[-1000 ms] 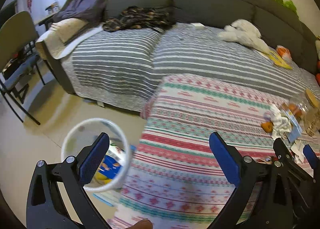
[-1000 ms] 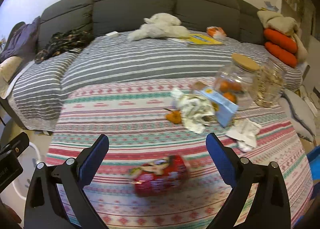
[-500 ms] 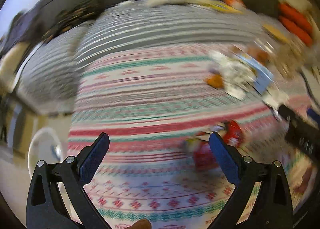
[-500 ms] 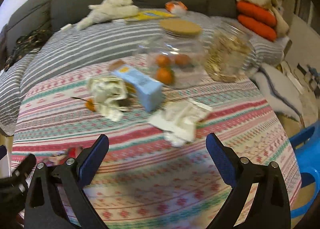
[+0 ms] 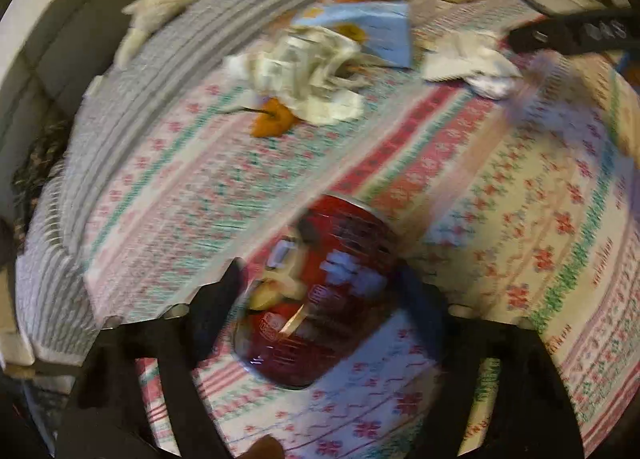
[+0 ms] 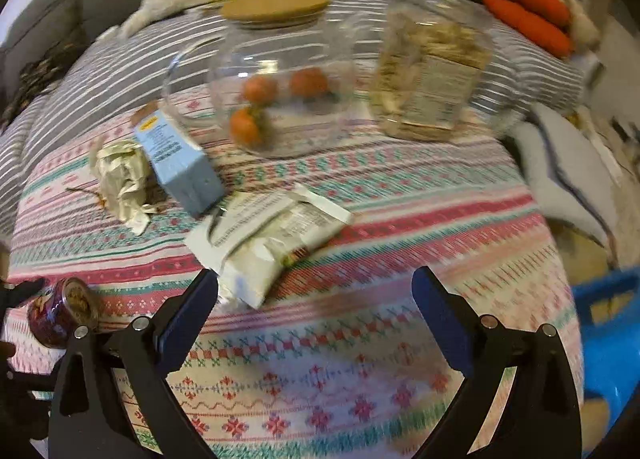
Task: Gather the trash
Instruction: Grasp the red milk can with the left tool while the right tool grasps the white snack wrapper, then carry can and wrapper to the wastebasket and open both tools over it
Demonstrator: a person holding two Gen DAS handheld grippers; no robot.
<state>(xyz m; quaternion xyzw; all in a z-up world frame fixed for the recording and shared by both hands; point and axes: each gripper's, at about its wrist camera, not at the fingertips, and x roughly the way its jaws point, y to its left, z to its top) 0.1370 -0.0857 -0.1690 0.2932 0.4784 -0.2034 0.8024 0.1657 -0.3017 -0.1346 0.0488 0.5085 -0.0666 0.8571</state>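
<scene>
The red can (image 5: 320,291) was lying on its side on the patterned tablecloth (image 5: 520,219), near the front edge, presumably because it had been dropped there as litter. The left gripper (image 5: 320,299) was set astride it, pitched steeply down, one finger on each side of the can's body. Its jaws had just been closing with the can between them; whether the pads were already pressing could not be told through the blur. The right gripper (image 6: 316,307) was held wide open and empty, also angled down, over bare cloth just short of a white wrapper (image 6: 264,239), judged to be its target. More trash lay farther back: crumpled paper (image 6: 120,179) and a blue carton (image 6: 180,163), touching each other. The glass jar (image 6: 272,87) with fruit was likely not trash.
</scene>
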